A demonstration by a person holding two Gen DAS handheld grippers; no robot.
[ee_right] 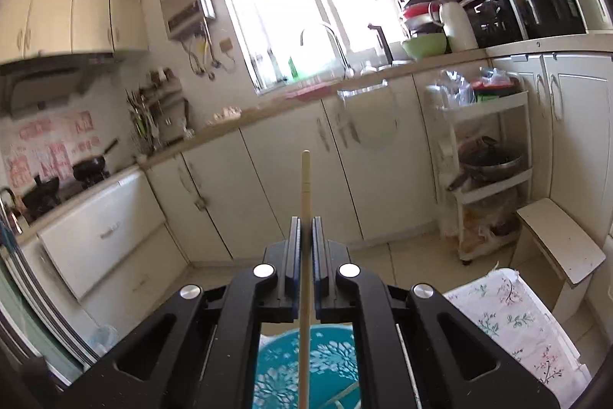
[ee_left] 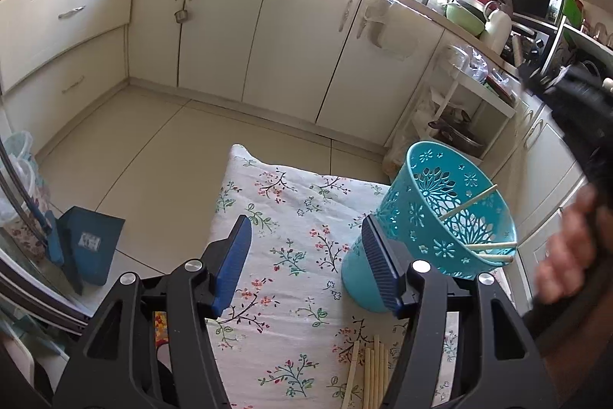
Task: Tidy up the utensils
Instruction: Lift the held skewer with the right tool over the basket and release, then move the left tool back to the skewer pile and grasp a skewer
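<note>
A teal perforated holder (ee_left: 433,229) stands on the floral cloth (ee_left: 283,217), with a few wooden chopsticks (ee_left: 469,202) leaning inside. Several loose chopsticks (ee_left: 369,374) lie on the cloth near the bottom edge. My left gripper (ee_left: 306,248) is open and empty, its right finger beside the holder's left wall. My right gripper (ee_right: 305,236) is shut on one wooden chopstick (ee_right: 305,186), held upright above the holder (ee_right: 283,367), which shows below the jaws. The right hand and its gripper body (ee_left: 574,125) appear blurred at the right of the left wrist view.
Cream kitchen cabinets (ee_left: 214,25) line the far wall. A white rack with pots (ee_right: 490,163) stands at the right. A blue dustpan (ee_left: 90,244) lies on the tiled floor at the left. A small stool (ee_right: 559,240) stands beside the cloth's edge.
</note>
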